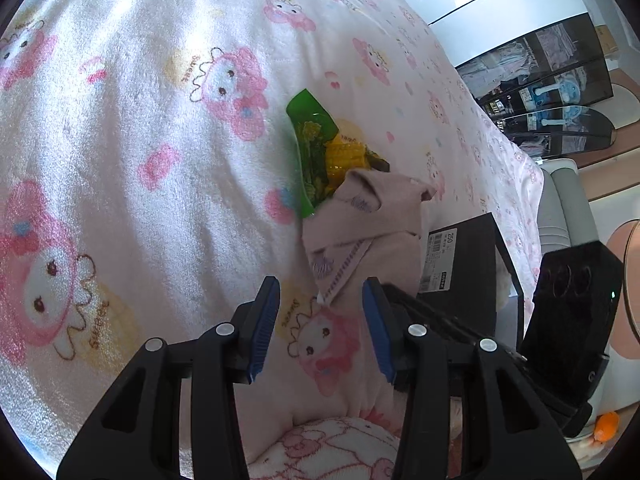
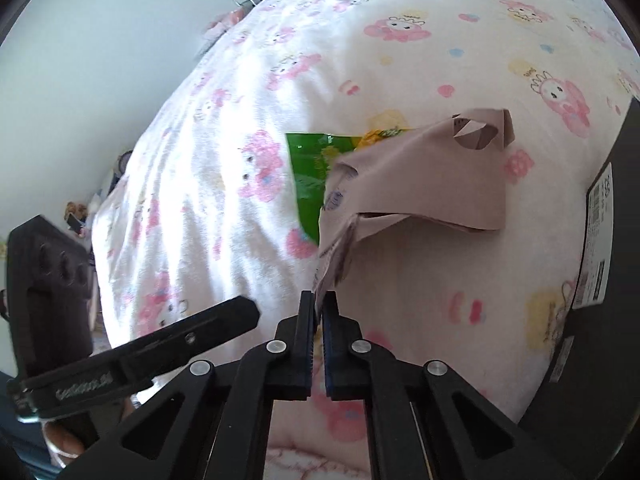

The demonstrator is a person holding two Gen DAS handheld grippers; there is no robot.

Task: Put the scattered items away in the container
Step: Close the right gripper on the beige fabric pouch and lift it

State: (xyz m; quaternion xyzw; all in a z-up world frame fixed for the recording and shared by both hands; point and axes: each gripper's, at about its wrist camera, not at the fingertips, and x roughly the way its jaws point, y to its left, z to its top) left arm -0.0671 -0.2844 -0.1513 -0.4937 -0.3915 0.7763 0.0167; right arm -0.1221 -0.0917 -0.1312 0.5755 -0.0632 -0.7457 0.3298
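We had the right gripper (image 2: 319, 312) pinched on the hem of the sock (image 2: 420, 184), which lay beside the box (image 2: 616, 240), ready to lift it in. Our left gripper (image 1: 320, 312) hung open, holding nothing, just short of the sock, whose far end overlapped the packet (image 2: 308, 168).

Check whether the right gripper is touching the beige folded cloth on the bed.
Touching. In the right wrist view the right gripper has its jaws shut on the near corner of the beige folded cloth, with the fabric edge pinched between the blue pads.
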